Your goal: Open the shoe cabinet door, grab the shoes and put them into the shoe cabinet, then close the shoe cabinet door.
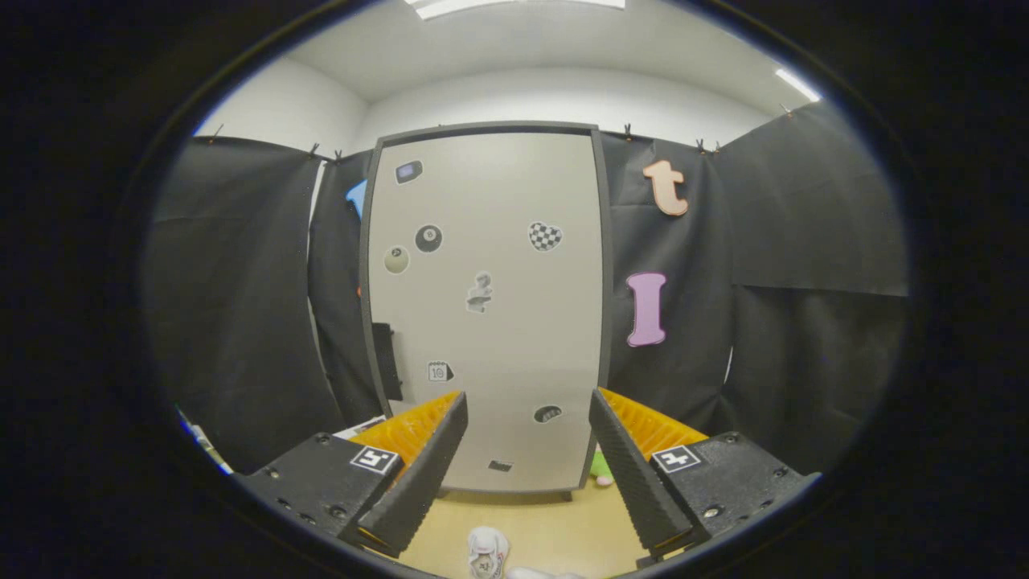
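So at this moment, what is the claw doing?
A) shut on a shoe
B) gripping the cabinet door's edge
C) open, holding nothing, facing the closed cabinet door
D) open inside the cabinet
C: the claw is spread with nothing between its fingers, the shoe cabinet door ahead is closed, and a white shoe lies on the floor below.

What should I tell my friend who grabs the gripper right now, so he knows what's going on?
Gripper: open, holding nothing, aimed at the cabinet.
Cabinet: straight ahead beyond the fingers, door shut, stickers on it.
Shoes: a white shoe lies on the floor between the fingers, close in; part of another white thing shows beside it, probably the second shoe.
Something green and pink sits on the floor by the cabinet's corner.
Done: nothing yet, by the look of it.
Left: open the door, put the shoes in, close the door.
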`<state>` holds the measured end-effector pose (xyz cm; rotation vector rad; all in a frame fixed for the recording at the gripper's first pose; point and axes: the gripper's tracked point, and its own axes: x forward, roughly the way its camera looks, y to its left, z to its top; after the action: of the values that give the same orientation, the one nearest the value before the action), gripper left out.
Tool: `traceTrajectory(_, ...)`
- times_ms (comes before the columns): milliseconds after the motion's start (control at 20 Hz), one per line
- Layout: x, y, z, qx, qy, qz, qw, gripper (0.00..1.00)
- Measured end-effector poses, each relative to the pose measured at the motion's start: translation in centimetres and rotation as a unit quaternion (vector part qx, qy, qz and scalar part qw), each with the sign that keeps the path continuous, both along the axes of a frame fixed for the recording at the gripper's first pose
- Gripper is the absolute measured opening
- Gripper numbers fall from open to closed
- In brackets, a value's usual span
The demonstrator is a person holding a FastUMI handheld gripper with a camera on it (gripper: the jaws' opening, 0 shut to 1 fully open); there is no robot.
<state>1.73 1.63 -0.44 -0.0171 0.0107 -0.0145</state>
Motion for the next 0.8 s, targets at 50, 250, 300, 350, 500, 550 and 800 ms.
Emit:
traceTrajectory(50,0.2,0.3,0.0,-0.001,0.0,0.0,1.0,1.0)
traceTrajectory(250,1.6,1.9,-0.4,-0.005,0.001,0.008,1.0,0.99)
traceTrajectory(300,2.0,2.5,-0.7,-0.007,0.002,0.011,1.0,0.99)
traceTrajectory(350,2.4,3.2,-0.8,-0.01,0.002,0.015,1.0,0.99)
traceTrajectory(500,4.0,5.4,-0.7,-0.015,-0.008,0.026,1.0,0.99)
traceTrajectory(550,4.7,6.5,-0.9,-0.013,-0.008,0.036,0.999,0.99)
traceTrajectory(800,8.8,11.6,-2.1,-0.012,0.006,0.078,0.997,1.0)
